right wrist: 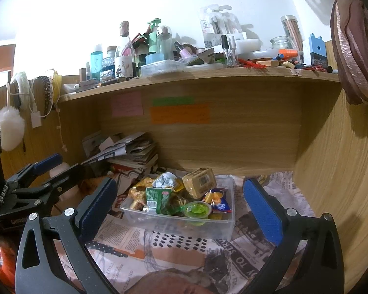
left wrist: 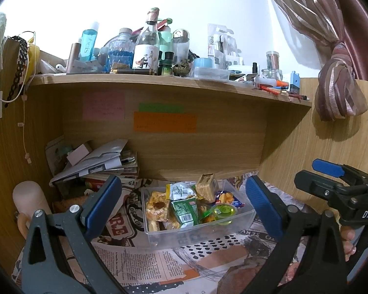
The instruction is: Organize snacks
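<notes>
A clear plastic bin (left wrist: 198,235) (right wrist: 176,225) sits on the newspaper-covered desk and holds several snacks: a green packet (left wrist: 185,210) (right wrist: 157,197), a green jelly cup (left wrist: 224,212) (right wrist: 197,209), a tan biscuit block (left wrist: 206,186) (right wrist: 201,181), yellow packets (left wrist: 157,208) and a blue packet (left wrist: 229,198) (right wrist: 218,202). My left gripper (left wrist: 184,203) is open and empty, just short of the bin. My right gripper (right wrist: 181,205) is open and empty, also facing the bin. The right gripper also shows at the right of the left wrist view (left wrist: 336,183), and the left gripper at the left of the right wrist view (right wrist: 44,171).
A wooden shelf (left wrist: 159,79) (right wrist: 208,73) overhangs the desk, crowded with bottles and jars. A pile of papers and books (left wrist: 98,164) (right wrist: 130,152) lies back left. A pale cup (left wrist: 29,196) stands at left. Wooden side panel and curtain (left wrist: 341,85) are at right.
</notes>
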